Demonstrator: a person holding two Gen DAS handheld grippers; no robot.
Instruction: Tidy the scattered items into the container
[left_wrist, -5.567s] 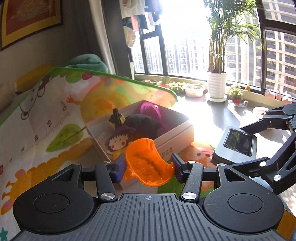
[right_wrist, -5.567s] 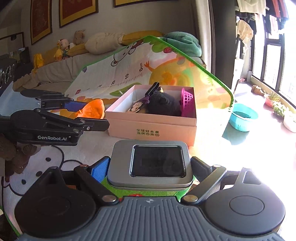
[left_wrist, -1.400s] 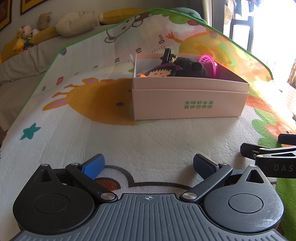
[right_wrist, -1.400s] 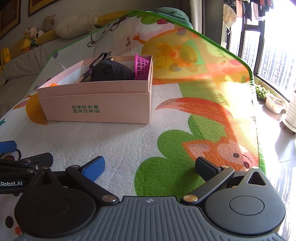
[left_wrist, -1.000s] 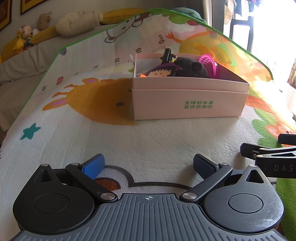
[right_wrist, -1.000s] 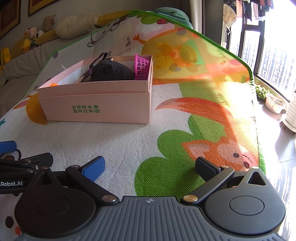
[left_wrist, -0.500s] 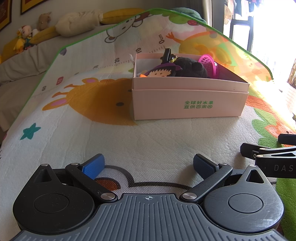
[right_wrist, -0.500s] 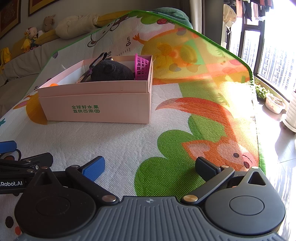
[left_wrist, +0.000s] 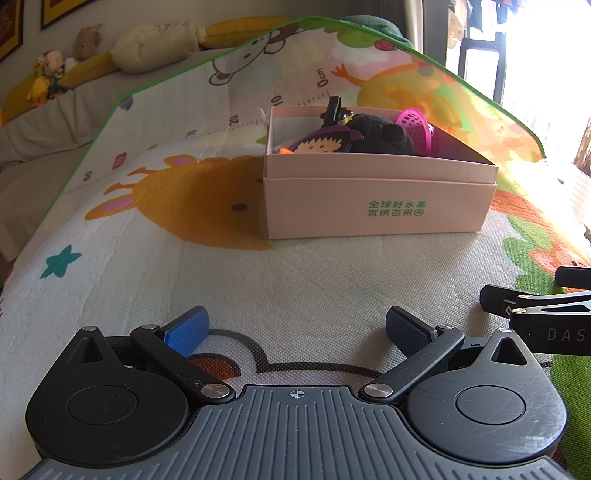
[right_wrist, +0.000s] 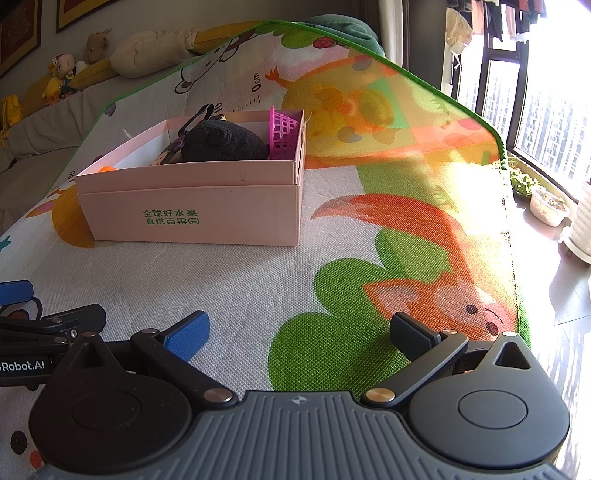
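— What's underneath it all?
— A woven cartoon-print play mat with a green border (left_wrist: 295, 280).
— And what sits directly on it?
— One pink cardboard box with green lettering (left_wrist: 376, 206), standing flat.

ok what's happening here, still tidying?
Looks about finished. The left gripper and right gripper are both open and empty, low over the play mat, short of the pink box. The black plush, pink basket and witch doll sit inside the box. No loose items show on the mat.
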